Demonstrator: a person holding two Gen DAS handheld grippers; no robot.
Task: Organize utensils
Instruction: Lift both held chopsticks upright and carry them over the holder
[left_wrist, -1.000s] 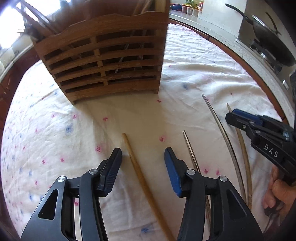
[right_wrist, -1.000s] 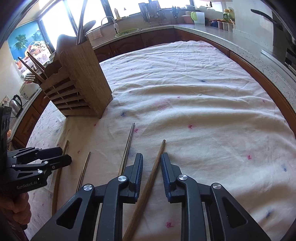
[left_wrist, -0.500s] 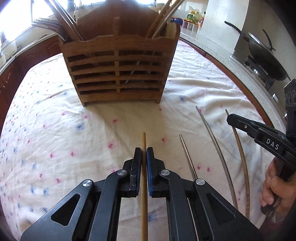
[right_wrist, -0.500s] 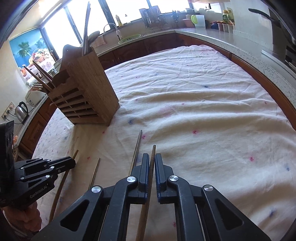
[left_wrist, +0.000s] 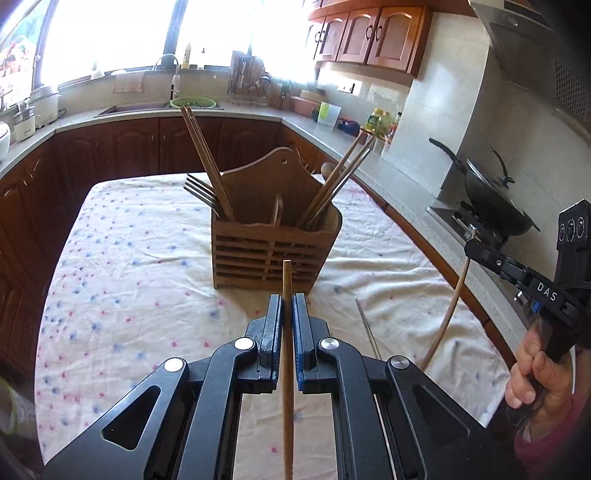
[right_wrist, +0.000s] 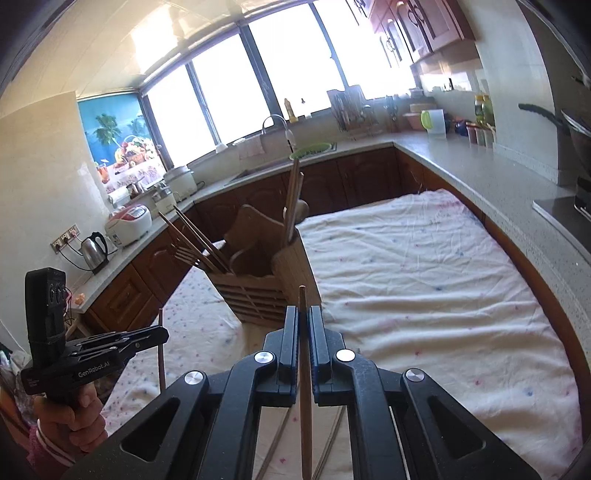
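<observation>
Chopstick (left_wrist: 287, 347) sits clamped inside left gripper (left_wrist: 286, 308), tip protruding.

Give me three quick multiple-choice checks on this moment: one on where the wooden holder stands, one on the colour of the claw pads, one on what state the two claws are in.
1. Where does the wooden holder stand?
A. on the flowered cloth, ahead of both claws
B. on the counter by the sink
C. on the stove beside the wok

2. What colour are the pads inside the left claw?
A. red
B. blue
C. yellow

3. What state are the left claw and the right claw in?
A. both wide open and empty
B. only the left one holds something
C. each shut on a wooden chopstick

Answers:
1 A: both wrist views show the holder on the cloth, beyond the claw tips.
2 B: blue pads press on the left chopstick.
3 C: the right chopstick is clamped likewise, and both sticks are off the cloth.
</observation>
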